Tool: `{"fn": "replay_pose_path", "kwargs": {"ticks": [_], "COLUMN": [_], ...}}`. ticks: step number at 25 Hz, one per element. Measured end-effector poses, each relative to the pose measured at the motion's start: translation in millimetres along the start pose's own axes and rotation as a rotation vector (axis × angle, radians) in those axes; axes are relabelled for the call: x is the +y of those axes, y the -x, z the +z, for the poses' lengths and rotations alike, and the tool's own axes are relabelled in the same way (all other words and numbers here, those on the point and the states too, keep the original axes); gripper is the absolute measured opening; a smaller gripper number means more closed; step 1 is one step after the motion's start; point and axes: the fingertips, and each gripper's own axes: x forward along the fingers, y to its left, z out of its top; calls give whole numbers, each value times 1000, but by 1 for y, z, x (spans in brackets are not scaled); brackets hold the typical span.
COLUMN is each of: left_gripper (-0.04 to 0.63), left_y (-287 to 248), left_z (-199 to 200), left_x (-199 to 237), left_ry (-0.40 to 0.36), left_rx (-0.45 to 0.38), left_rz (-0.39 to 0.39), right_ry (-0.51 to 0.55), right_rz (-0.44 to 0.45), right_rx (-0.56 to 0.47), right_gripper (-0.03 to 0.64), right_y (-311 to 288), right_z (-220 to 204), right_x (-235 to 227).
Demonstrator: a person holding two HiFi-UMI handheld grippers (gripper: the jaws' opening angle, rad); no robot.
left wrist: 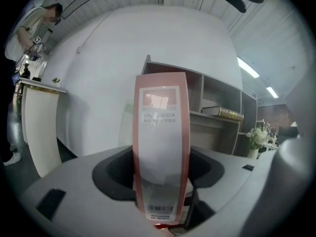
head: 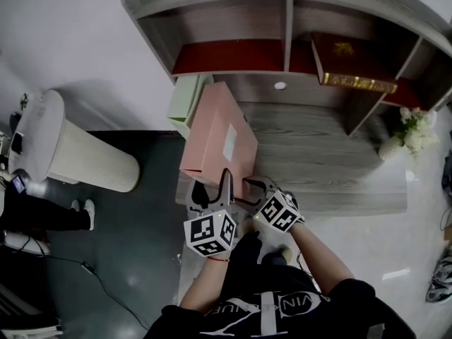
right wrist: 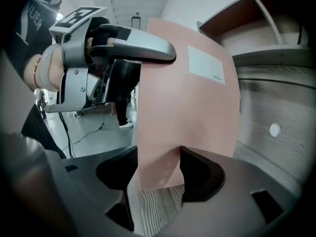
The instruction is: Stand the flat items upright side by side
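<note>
Head view: a pink flat cardboard file box (head: 219, 136) with a white label on its broad face sits tilted over the left end of the grey wood-grain desk (head: 332, 161). Its far edge is near a pale green flat folder (head: 186, 97). My left gripper (head: 224, 182) and right gripper (head: 248, 186) both clamp its near edge, close together. To the right is open desk as far as the white flowers (head: 413, 129). Behind stands the grey shelf unit (head: 288, 34), with red-lined bays and a gilt-edged dark book (head: 349, 66) lying in the right one. Only the left gripper view shows the box's narrow spine, with a white strip and barcode, filling my wide-set jaws. Right gripper view shows a lower corner pinched between the jaws, with desk planks beneath.
</note>
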Motion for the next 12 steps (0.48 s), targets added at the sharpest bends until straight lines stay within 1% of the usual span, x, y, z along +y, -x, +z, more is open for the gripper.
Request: {"fn": "replay_pose_path", "kwargs": {"ticks": [4,12], "left_gripper": [285,288], "left_y": [-10,-36], "left_z": [-1,-2], "left_x": [10,16], "left_ry": [-16,-83], "left_rx": [6,37], "left_rz": [11,11], "right_ry": [15,34], "right_rz": [14,24], "right_rx": [19,61], "right_gripper": [278,276], "right_y": [-16,-41], "right_z": [3,4], "right_x": [-7,-32]}}
